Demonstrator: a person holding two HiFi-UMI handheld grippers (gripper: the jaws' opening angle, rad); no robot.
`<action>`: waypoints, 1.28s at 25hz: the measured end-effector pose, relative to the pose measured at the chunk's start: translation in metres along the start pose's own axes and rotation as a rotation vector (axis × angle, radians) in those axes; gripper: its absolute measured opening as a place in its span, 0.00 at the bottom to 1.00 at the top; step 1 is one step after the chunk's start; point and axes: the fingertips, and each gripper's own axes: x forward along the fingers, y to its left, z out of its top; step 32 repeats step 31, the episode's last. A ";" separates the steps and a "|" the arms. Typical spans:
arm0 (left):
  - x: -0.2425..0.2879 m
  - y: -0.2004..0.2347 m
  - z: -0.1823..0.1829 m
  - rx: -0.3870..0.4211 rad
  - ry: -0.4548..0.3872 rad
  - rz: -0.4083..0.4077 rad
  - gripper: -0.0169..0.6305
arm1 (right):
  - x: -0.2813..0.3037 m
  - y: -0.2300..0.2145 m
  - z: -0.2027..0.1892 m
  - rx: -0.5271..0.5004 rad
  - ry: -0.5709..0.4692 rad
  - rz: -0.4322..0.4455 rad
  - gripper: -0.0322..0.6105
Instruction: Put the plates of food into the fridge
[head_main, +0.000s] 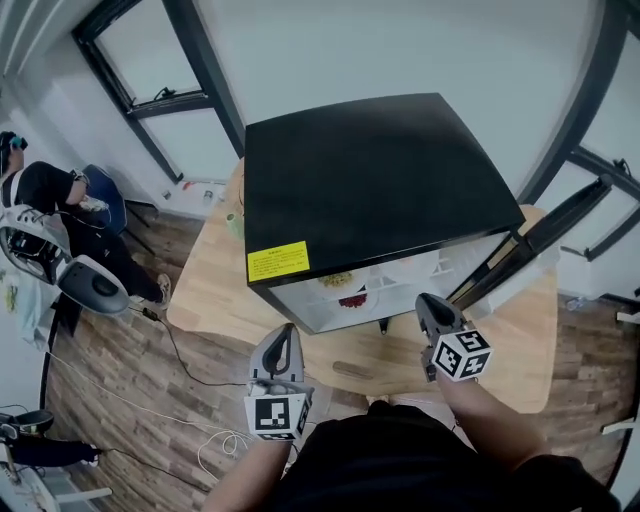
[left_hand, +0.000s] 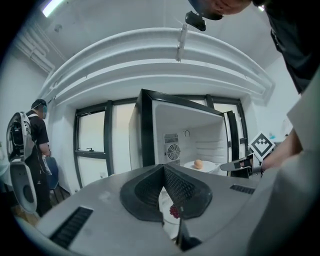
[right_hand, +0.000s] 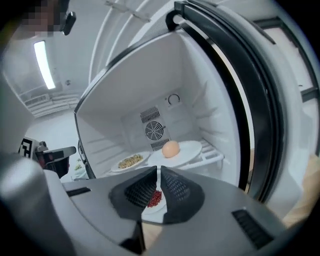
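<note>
At the fridge's (head_main: 380, 180) open front: three plates inside, both grippers empty.

Deep in the fridge, on the shelf, sits the egg plate (right_hand: 187, 149), carrying one round, egg-like item. The grain plate (right_hand: 130, 161) is just to its left, and the red-food plate (right_hand: 154, 201) lies nearest the fridge's opening. The left gripper (head_main: 285, 330) and right gripper (head_main: 425, 298) hang just outside that opening, both pointing in. Each has its jaws pressed together with nothing between them. The door (head_main: 545, 235) stands swung wide off the fridge's right side. With no plate left outside the fridge in these views, the loading looks done, and shutting the door is likely what remains. The door lies to the right of both grippers, and the right gripper is the nearer. It would have to swing the door leftward across the fridge's front.
</note>
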 end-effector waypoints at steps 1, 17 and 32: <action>0.002 -0.004 -0.001 -0.003 -0.001 -0.010 0.03 | -0.006 0.002 0.008 -0.022 -0.012 0.007 0.11; 0.024 -0.041 -0.001 -0.005 -0.021 -0.078 0.03 | -0.044 -0.016 0.034 -0.089 -0.048 -0.005 0.09; 0.019 -0.044 0.014 0.007 -0.029 -0.083 0.03 | -0.042 -0.010 0.043 -0.114 -0.058 0.007 0.09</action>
